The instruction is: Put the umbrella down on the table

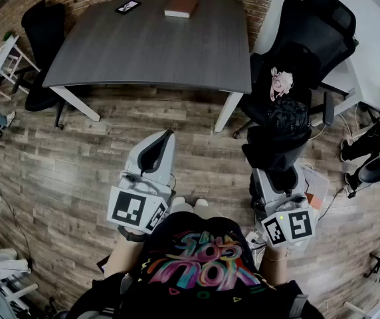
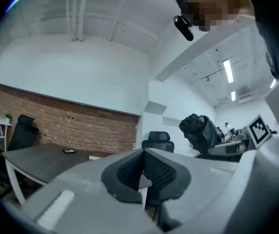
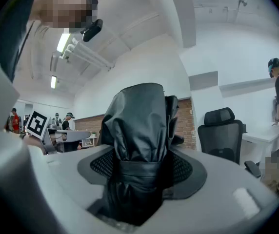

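Observation:
A folded black umbrella [image 1: 283, 128] stands upright in my right gripper [image 1: 278, 163], over the wooden floor a little short of the grey table [image 1: 150, 45]. In the right gripper view the jaws stand wide, with both pads pressed against the umbrella [image 3: 139, 140] at its strap, so the right gripper [image 3: 140, 179] is shut on it. My left gripper [image 1: 160, 148] is held level at the left, pointing toward the table. Its pads meet with nothing between them in the left gripper view [image 2: 143, 172], where the umbrella [image 2: 200, 130] shows off to the right.
A phone [image 1: 127, 6] and a brown book [image 1: 181, 6] lie at the table's far edge. Black office chairs stand at the right [image 1: 309, 38] and far left [image 1: 44, 25]; the right one has a pink item [image 1: 281, 82] on its seat. A white desk [image 1: 349, 85] is further right.

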### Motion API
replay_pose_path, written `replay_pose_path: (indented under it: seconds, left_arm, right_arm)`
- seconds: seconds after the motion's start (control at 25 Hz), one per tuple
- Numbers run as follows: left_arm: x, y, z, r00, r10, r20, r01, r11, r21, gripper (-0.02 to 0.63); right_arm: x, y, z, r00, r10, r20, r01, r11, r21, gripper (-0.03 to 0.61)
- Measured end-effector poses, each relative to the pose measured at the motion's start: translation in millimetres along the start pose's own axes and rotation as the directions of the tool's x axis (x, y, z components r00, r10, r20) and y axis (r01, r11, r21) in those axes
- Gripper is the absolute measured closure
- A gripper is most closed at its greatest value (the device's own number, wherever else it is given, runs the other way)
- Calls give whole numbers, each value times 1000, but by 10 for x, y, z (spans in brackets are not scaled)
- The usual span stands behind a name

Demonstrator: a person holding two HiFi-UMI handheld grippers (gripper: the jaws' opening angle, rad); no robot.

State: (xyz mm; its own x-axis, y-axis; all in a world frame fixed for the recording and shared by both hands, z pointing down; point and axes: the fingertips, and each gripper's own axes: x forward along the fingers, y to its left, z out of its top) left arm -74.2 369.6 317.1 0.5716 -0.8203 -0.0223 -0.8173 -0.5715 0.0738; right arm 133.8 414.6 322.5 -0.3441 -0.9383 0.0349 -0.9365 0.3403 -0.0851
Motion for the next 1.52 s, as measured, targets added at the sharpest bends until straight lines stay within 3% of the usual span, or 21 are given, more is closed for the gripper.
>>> replay_pose_path:
  seconds: [0.4,0.84,1.08,1.52]
  left_arm:
    - [57,-75,-107,999,39,-22,-39,999,32,615]
    - [273,25,-354,996,64,-69,-63,998,27,615]
    - [720,440,-439,996,44,-83,-44,999,10,615]
    - [1751,1605,-224,996,-16,-86,20,999,43,615]
  right_arm:
    - [-7,-112,-25,1000,27,4,-26,998,-48,298]
    - [183,-335,-275,998,53,-35,-52,998,39,298]
    - [759,-461,-349,998,33,-60,-29,997,71,298]
    - [2160,-584,-105,999,-35,-24,37,993,111,298]
